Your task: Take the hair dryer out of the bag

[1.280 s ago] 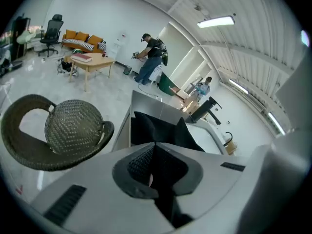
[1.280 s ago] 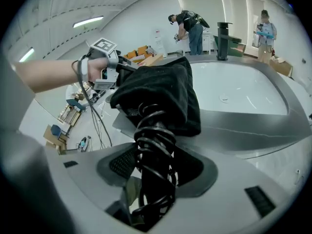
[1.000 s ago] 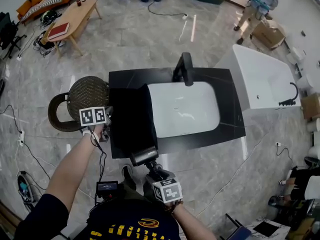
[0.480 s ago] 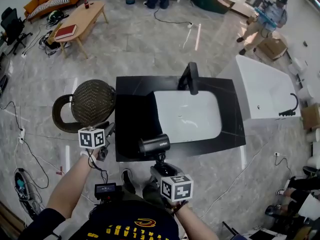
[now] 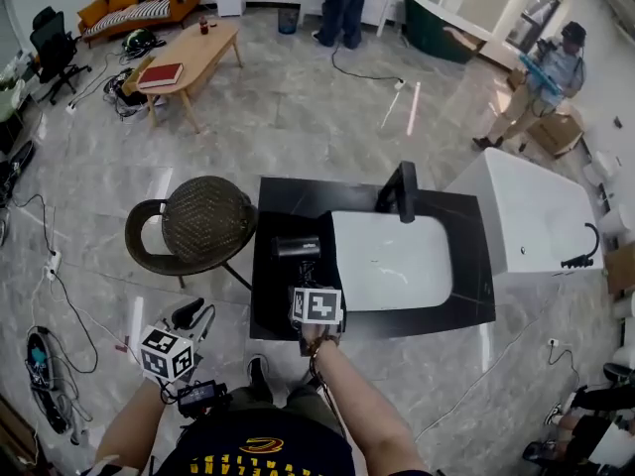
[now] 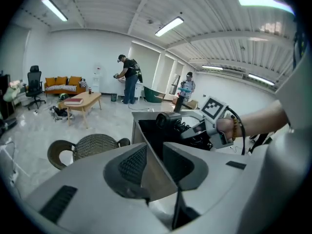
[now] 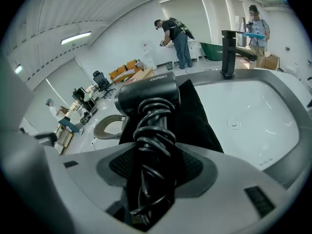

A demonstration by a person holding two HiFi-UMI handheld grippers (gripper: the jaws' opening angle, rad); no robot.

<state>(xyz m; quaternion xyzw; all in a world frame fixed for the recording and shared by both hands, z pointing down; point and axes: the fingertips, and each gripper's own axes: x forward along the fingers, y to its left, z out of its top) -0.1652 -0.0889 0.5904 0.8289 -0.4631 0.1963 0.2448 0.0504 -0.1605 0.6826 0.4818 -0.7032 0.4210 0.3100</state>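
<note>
Black hair dryer point(image 7: 146, 95) is clamped by its cord-wrapped handle in the right gripper point(image 7: 155, 172); left gripper point(image 6: 156, 165), jaws just opened, holds nothing.

The hair dryer point(image 7: 148, 92) has a matt black plastic body, and its cord point(image 7: 153, 130) looks like smooth, slightly shiny rubber. The bag point(image 7: 197, 118) is matt black cloth. The worktop point(image 5: 317, 194) is dark and polished, the basin point(image 5: 397, 266) white and glossy, the chair point(image 5: 208, 221) woven wicker, the floor point(image 5: 298, 117) shiny grey stone.
</note>
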